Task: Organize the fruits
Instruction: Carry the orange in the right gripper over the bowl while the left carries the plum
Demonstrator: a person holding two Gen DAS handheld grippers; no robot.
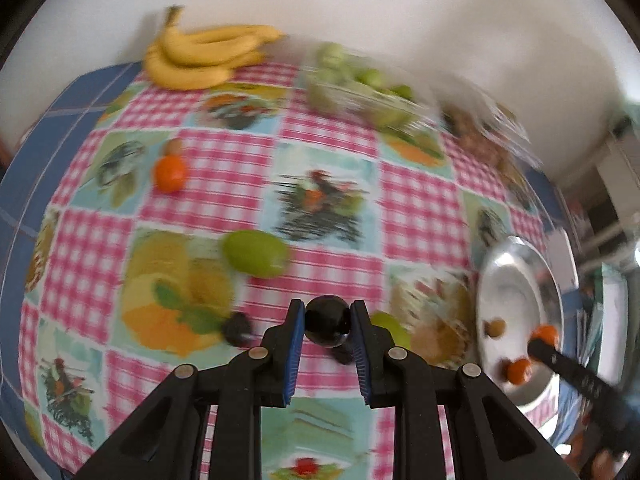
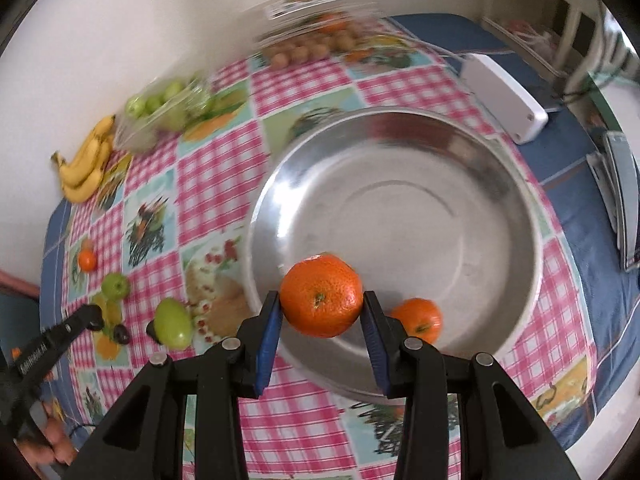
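The right gripper's fingers (image 2: 370, 320) clamp a tangerine (image 2: 321, 296) over the near rim of the steel bowl (image 2: 400, 184), while the left gripper (image 1: 327, 322) pinches a dark plum (image 1: 326, 320) above the worktop (image 1: 224, 184), bowl off to its right.

Shiny metal bowl (image 2: 400, 208) on glossy checked tablecloth (image 2: 224, 176); clear plastic punnets (image 1: 360, 92)
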